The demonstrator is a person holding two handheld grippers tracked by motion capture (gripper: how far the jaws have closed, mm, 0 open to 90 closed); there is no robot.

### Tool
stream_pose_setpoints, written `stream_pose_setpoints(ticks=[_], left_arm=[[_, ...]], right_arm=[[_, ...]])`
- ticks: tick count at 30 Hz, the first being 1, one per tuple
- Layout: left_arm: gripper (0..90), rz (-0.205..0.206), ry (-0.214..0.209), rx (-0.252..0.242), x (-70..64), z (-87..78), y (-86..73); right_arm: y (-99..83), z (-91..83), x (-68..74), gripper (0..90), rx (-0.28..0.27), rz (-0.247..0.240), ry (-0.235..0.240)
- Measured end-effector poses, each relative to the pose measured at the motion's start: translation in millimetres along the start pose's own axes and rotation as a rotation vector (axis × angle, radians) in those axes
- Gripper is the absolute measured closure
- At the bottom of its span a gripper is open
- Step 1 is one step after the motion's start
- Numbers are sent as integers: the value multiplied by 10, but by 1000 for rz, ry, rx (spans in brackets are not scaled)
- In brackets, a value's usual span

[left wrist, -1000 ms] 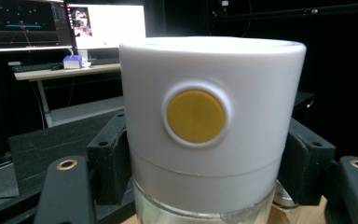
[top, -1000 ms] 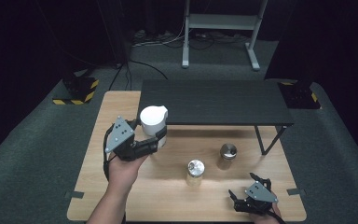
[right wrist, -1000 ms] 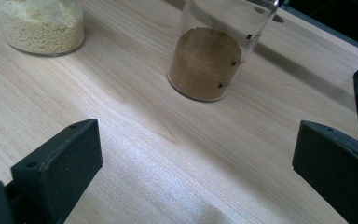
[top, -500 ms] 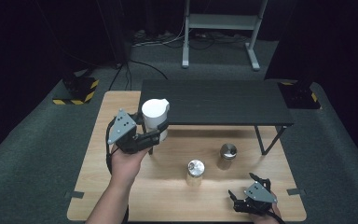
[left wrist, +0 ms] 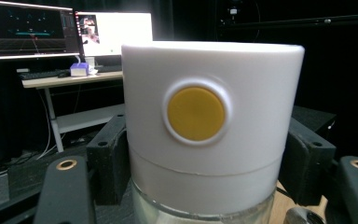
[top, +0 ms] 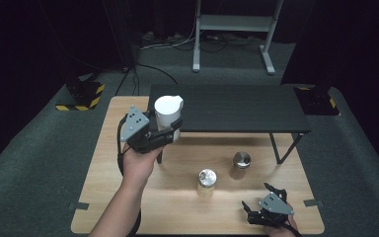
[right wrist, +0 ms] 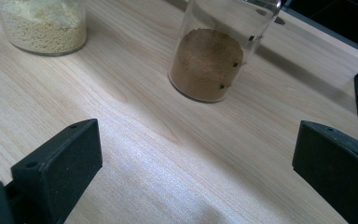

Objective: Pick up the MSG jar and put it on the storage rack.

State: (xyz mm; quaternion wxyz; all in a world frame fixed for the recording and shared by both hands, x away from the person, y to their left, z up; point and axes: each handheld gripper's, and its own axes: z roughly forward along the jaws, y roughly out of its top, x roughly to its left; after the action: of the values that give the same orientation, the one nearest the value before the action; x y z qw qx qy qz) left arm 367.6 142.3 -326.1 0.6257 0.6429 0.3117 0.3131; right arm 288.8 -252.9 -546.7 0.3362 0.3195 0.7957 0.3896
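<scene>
My left gripper (top: 164,132) is shut on a clear jar with a white lid (top: 168,112), held in the air by the left front corner of the black raised shelf (top: 237,109). In the left gripper view the white lid (left wrist: 212,126) bears a yellow round button and sits between both black jaws. My right gripper (top: 262,202) rests open near the table's front right edge with nothing between its jaws (right wrist: 196,168). Ahead of it stand a jar of brown powder (right wrist: 212,56) (top: 240,165) and a jar of pale yellow grains (right wrist: 44,25) (top: 207,181), both with metal lids.
The wooden table (top: 177,207) carries the black shelf on thin legs (top: 282,148) at its back. Dark carpet surrounds it, with a yellow-black striped block (top: 81,96) at the far left and a desk frame (top: 232,29) behind. Monitors (left wrist: 65,30) glow beyond the held jar.
My left gripper has carried the white-lidded jar upward and a little farther back, toward the shelf's corner. The right gripper and the two metal-lidded jars have stayed put.
</scene>
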Motion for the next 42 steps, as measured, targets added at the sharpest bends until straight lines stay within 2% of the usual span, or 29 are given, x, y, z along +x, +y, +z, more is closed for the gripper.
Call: stream_pose_setpoints(ticks=[13, 29, 42], left_arm=[[301, 6, 22, 4, 36, 191, 30], [302, -12, 34, 4, 65, 411, 87], [302, -11, 53, 18, 83, 568, 58]], right_arm=[[-3, -5, -12, 2, -6, 8, 5], [-7, -13, -22, 2, -13, 19, 6], [-8, -16, -19, 2, -15, 17, 6]])
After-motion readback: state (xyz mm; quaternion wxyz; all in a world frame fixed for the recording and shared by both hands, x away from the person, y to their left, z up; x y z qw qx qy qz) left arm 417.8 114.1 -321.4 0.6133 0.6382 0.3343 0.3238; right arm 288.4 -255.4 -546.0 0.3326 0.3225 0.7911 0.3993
